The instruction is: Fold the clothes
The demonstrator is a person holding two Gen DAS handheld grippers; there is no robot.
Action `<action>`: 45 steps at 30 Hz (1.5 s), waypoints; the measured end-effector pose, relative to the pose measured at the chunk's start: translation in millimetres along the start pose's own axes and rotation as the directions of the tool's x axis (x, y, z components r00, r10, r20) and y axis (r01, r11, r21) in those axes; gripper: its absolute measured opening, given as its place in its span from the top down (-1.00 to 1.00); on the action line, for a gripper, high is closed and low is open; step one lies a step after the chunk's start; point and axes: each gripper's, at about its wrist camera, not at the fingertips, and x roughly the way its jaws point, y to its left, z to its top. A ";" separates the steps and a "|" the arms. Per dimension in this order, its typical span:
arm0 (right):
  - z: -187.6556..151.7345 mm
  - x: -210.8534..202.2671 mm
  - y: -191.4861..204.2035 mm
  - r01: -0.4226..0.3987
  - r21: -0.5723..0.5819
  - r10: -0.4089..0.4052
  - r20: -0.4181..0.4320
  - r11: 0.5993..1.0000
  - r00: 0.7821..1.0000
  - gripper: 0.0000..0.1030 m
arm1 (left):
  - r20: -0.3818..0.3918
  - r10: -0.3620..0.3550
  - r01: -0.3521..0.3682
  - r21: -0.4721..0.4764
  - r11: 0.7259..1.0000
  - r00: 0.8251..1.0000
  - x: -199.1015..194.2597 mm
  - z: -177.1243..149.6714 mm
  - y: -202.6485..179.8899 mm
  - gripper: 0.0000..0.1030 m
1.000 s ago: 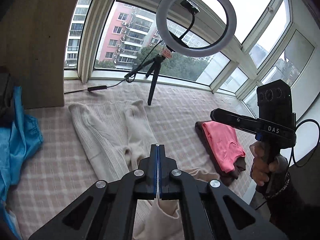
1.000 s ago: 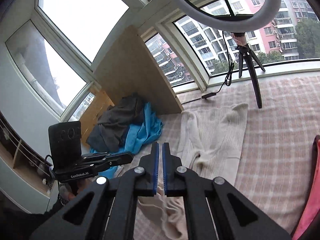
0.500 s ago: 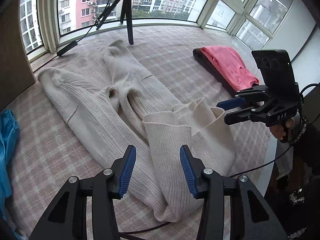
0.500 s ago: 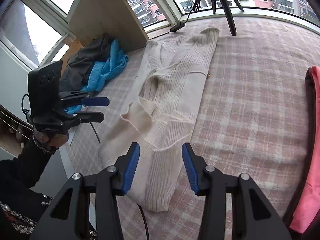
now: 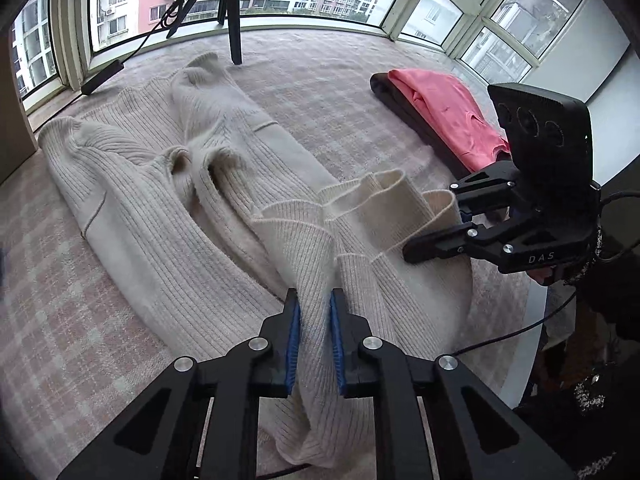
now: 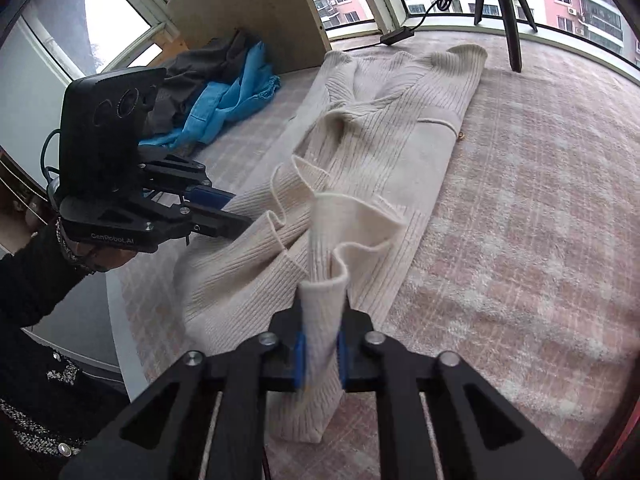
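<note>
Left gripper: fingers closing on a bunched ridge of the cream cardigan, knit filling the gap between the blue pads. Right gripper: same, fingers closing on a gathered fold near the hem, cloth standing up out of the pads in a wavy flap. Likely reason for two grips side by side on the near end: hold both corners of that edge so it can be carried as one straight line toward the far end for a fold; my read, not confirmed. Cardigan is ribbed knit, thick, soft, droops and ripples between the two grips, so expect sag in the middle. The rest lies flat and lengthwise on the surface, which is covered in a pink-and-white checked fuzzy cloth; sleeves look tucked inward along the middle, patch pockets visible. Off to the sides: folded pink garment on a dark one, blue cloth heaped by a wooden board, tripod leg near the cardigan's far end.
</note>
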 end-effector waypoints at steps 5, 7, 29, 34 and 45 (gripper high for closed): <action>22.3 -45.7 16.2 -0.025 0.006 0.024 0.104 1.000 0.994 0.79 | 0.129 0.049 -0.042 -0.054 0.998 0.990 -64.6 9.7 13.1 0.76; 43.1 -61.3 21.2 -0.022 -0.011 0.024 0.139 1.000 0.990 0.79 | 0.184 0.085 -0.075 -0.058 0.995 0.979 -87.9 21.0 23.3 0.76; 230.0 101.3 -120.1 0.196 0.073 -0.198 0.027 0.978 0.980 0.57 | 0.098 0.099 -0.065 -0.307 0.949 0.990 10.9 122.5 227.2 0.51; 220.8 58.3 -123.5 0.226 0.165 -0.247 0.125 0.960 0.961 0.26 | 0.152 0.138 -0.080 -0.335 0.939 0.979 -35.2 116.7 223.7 0.55; 120.7 14.5 -82.4 0.077 0.166 -0.086 0.050 0.983 0.995 0.24 | 0.064 0.010 -0.003 -0.100 0.995 0.998 -48.1 8.2 110.8 0.08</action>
